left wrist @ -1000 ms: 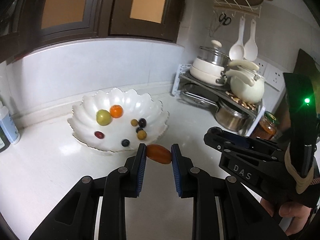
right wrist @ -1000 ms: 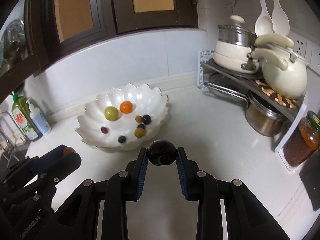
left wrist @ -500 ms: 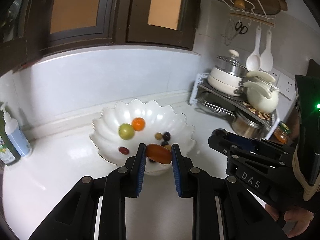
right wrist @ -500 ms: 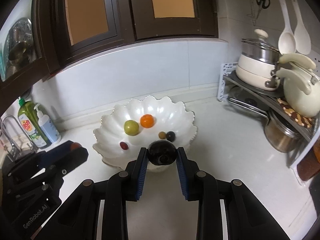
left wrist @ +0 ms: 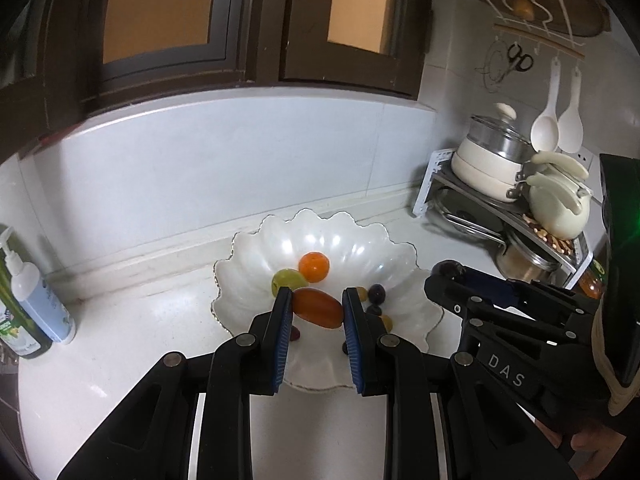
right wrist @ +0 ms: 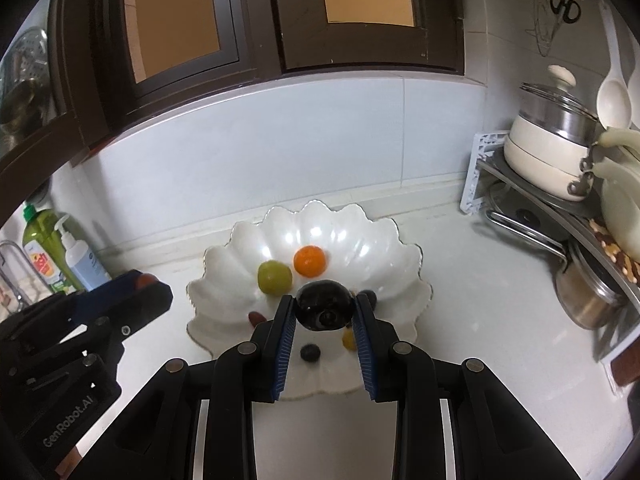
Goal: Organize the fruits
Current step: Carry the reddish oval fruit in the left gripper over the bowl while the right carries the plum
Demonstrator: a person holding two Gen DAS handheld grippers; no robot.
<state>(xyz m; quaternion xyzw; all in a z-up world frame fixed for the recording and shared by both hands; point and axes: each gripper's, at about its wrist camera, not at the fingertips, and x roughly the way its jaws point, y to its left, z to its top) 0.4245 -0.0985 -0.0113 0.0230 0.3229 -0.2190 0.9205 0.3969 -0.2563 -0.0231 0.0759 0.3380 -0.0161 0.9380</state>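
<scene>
A white scalloped bowl stands on the white counter. It holds an orange fruit, a green fruit and several small dark and yellow fruits. My left gripper is shut on an oblong orange-red fruit above the bowl's near side. My right gripper is shut on a round black fruit, also above the bowl. Each gripper shows in the other's view, the right gripper and the left gripper.
Soap bottles stand at the left by the wall. At the right a metal rack carries pots, a cream kettle and a steel pan. Spoons and scissors hang on the wall above it.
Both grippers have moved forward with their fruits, from in front of the bowl to above its near half. The bowl now looks larger and closer. Both grips are unchanged.
</scene>
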